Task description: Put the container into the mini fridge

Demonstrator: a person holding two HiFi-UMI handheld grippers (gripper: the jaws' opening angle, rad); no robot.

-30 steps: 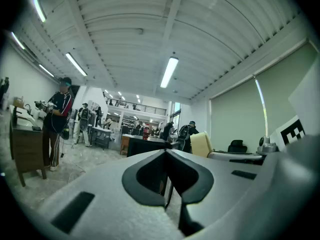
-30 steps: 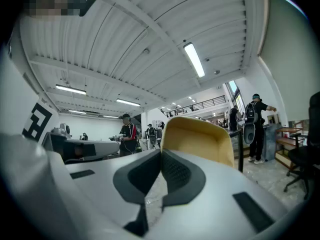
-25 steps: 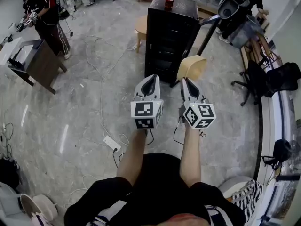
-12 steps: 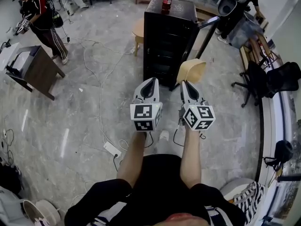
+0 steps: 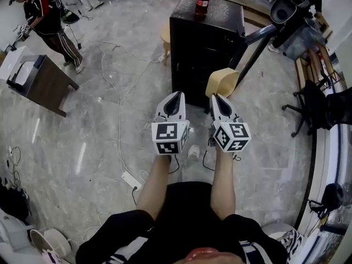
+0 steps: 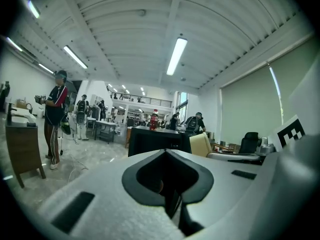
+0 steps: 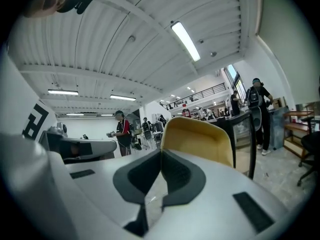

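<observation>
A black mini fridge [image 5: 203, 48] stands on the marble floor ahead of me, with a red-capped bottle [image 5: 202, 3] on top. Its door [image 5: 254, 37] looks swung open to the right. My right gripper [image 5: 215, 97] is shut on the rim of a beige container [image 5: 223, 81], held tilted in the air just short of the fridge front. In the right gripper view the container [image 7: 197, 139] rises right behind the jaws. My left gripper [image 5: 177, 95] is level beside it, shut and empty. The left gripper view shows the fridge [image 6: 155, 141] straight ahead.
Cables and a power strip [image 5: 130, 179] lie on the floor at my left. A wooden cabinet [image 5: 38, 81] and a person [image 5: 47, 21] are at the far left. A round stool [image 5: 165, 34] sits left of the fridge; an office chair [image 5: 324, 100] is at the right.
The view has shifted: the fridge now sits slightly further right and its open door reaches further out. Both grippers keep the same pose, the container still in the right one.
</observation>
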